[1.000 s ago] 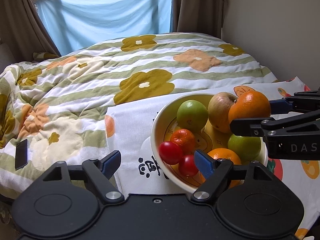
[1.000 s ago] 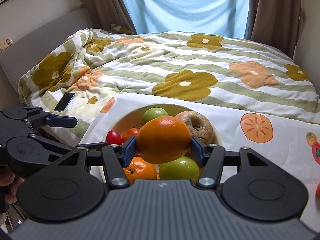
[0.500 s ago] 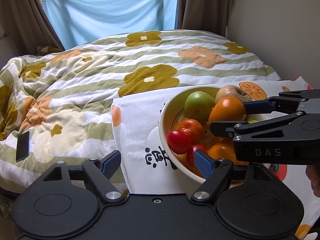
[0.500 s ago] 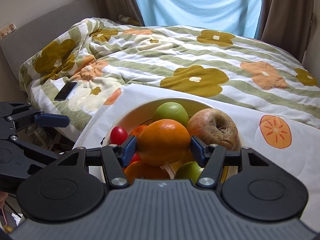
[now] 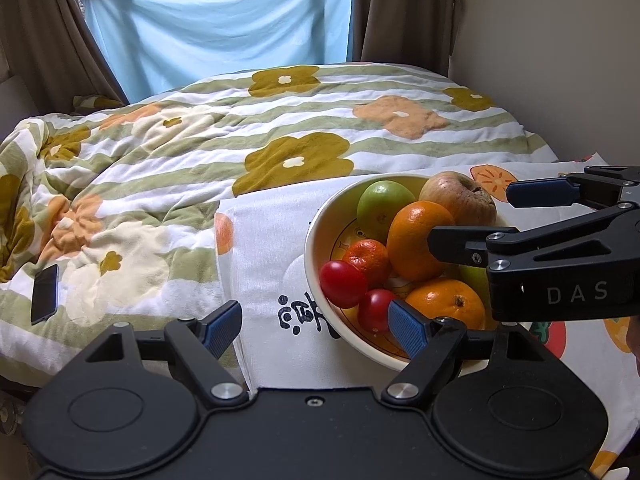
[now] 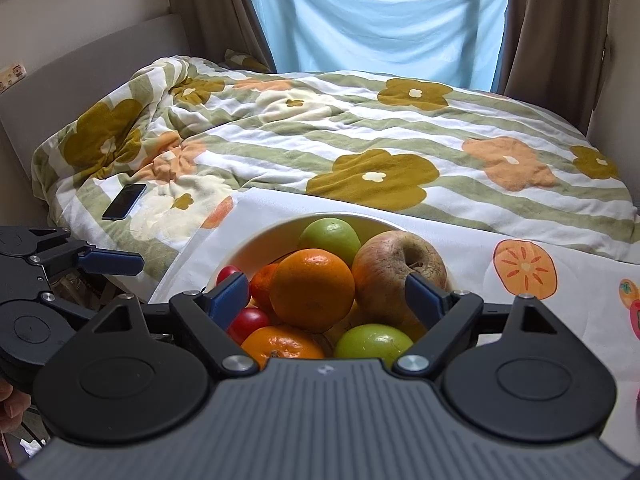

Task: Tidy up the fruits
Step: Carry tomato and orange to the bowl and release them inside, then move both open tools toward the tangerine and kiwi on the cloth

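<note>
**Fruit bowl on the bed, both claws spread**

Going left to right: a dark phone (image 5: 45,294) lies flat on the flowery quilt (image 5: 280,152), long axis running away from the cameras. Next comes the white printed cloth (image 5: 268,264), and on it the cream bowl (image 5: 316,240), mouth straight up.

The left gripper (image 5: 316,322) hangs low at the bowl's near-left rim with its blue pads far apart — nothing between them, one pad over the cloth and the other over the bowl's near edge.

In the bowl, left to right: two red tomatoes (image 5: 343,283), a small mandarin (image 5: 366,261), a green apple (image 5: 382,208) at the back, and the big orange (image 6: 312,289) sitting on top of the pile. It's round, so no real long axis, and I can't spot its stem end. Beside it on the right sits a brownish apple (image 6: 398,280), tipped so its stem dimple points up and to the right. Down front, another orange (image 5: 446,307) shows its navel toward the left camera, with a second green apple (image 6: 374,344) next to it.

The right gripper (image 6: 328,294) is released — pads wide on either side of the big orange and the brown apple, touching neither.
</note>
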Demonstrator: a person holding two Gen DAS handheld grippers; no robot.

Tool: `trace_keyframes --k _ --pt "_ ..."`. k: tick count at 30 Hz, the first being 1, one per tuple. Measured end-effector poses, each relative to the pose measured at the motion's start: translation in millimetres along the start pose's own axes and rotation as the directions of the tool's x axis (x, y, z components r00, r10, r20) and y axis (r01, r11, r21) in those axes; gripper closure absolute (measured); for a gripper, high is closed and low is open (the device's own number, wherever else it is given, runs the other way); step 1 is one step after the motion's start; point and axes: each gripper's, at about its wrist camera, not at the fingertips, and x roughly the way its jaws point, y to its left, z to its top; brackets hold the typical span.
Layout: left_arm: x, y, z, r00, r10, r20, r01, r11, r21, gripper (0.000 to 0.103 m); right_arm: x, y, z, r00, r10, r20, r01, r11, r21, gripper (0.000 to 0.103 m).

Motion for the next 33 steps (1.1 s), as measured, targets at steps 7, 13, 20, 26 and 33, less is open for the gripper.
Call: trace_keyframes --k 7,13,20,26,33 --pt "-22 -15 4 0.998 0.052 0.04 -0.051 0.998 -0.023 0.019 -26 -11 2 1.0 0.016 0.022 -0.016 1.0 0.004 0.002" --pt "-49 -46 7 0.993 0.096 0.064 -0.094 0.995 -0.036 0.017 -58 -31 -3 0.999 0.018 0.031 -0.017 1.0 -0.018 0.002" --pt "-78 -98 9 0.984 0.146 0.106 -0.142 0.989 -0.053 0.003 -107 -78 -16 0.998 -0.001 0.058 0.001 1.0 0.0 0.0" --pt "-86 -149 12 0.984 0.13 0.123 -0.126 0.991 -0.039 0.003 -145 -134 -34 0.995 -0.053 0.083 0.05 0.998 0.042 0.0" --pt "-79 -215 20 0.983 0.114 0.144 -0.118 0.993 0.02 0.003 -177 -198 -63 0.992 -0.102 0.071 0.097 0.992 0.075 0.0"
